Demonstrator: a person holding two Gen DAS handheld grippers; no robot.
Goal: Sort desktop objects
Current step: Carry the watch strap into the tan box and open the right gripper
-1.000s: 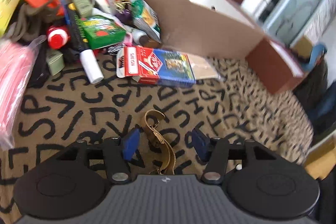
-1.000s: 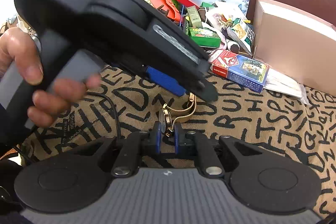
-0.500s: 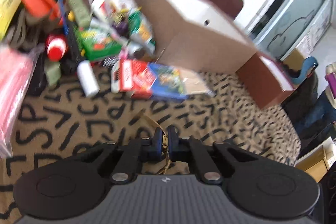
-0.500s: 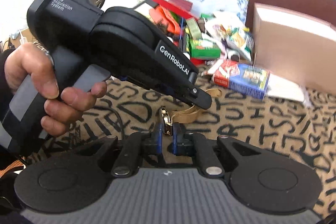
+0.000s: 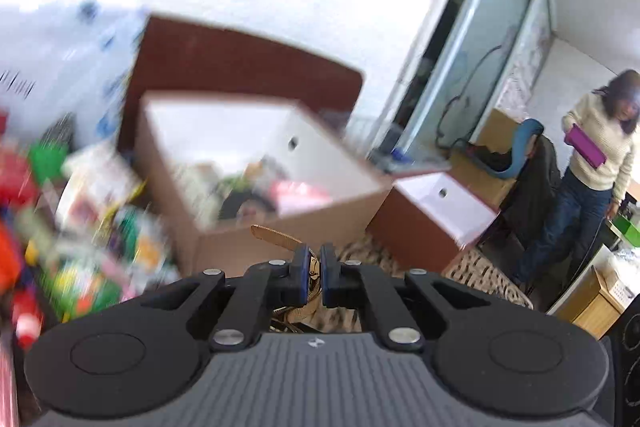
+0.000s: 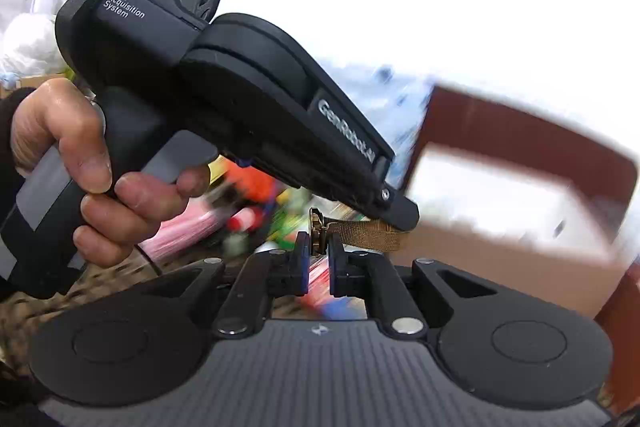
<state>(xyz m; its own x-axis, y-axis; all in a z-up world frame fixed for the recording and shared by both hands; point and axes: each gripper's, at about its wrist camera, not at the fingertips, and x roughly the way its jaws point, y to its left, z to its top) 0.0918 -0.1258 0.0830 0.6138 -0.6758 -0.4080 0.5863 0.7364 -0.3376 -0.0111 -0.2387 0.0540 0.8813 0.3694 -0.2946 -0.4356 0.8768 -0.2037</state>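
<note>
While both jaws clamp tight, L gripper [image 5: 314,269] & R gripper [image 6: 318,253] hold watch [image 6: 320,231].

Beyond the jaws, far right: a person [image 5: 599,163] in a cream sweater, standing, a purple box [image 5: 585,145] in hand. Nearer, a blue chair [image 5: 520,147] draped with dark cloth. Behind, a glass door [image 5: 476,39].

A gold mesh-strap watch [image 6: 320,233] hangs stretched level between both hand-held grippers, off the table.
</note>
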